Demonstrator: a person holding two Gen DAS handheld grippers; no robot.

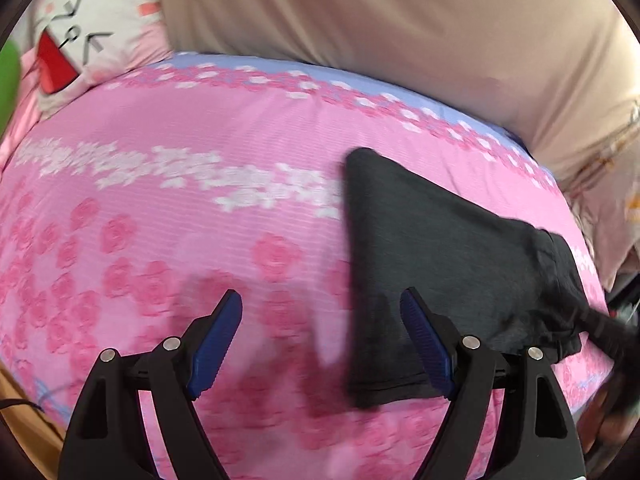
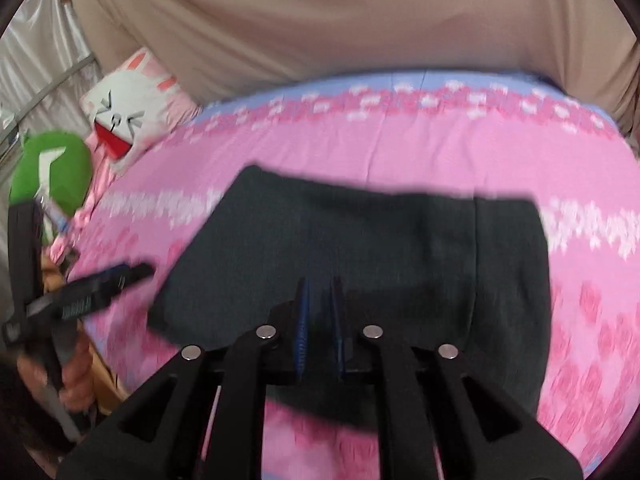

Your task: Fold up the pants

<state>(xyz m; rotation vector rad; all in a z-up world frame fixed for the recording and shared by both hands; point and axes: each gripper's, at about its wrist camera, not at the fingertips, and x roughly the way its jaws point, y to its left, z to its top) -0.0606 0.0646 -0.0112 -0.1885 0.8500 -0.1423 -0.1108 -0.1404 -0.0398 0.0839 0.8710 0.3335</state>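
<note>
Only rightward: pants (image 2: 360,264) whole (blurred, seemingly).

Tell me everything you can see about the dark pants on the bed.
The pants are dark charcoal, a soft knit-looking fabric, already folded into a compact, roughly rectangular stack lying flat on the pink floral bedsheet. A vertical seam or layer edge runs near their right side. The right tool, fingers nearly closed, is over their near edge; whether it pinches the fabric is unclear. The left tool is open beside them.
</note>
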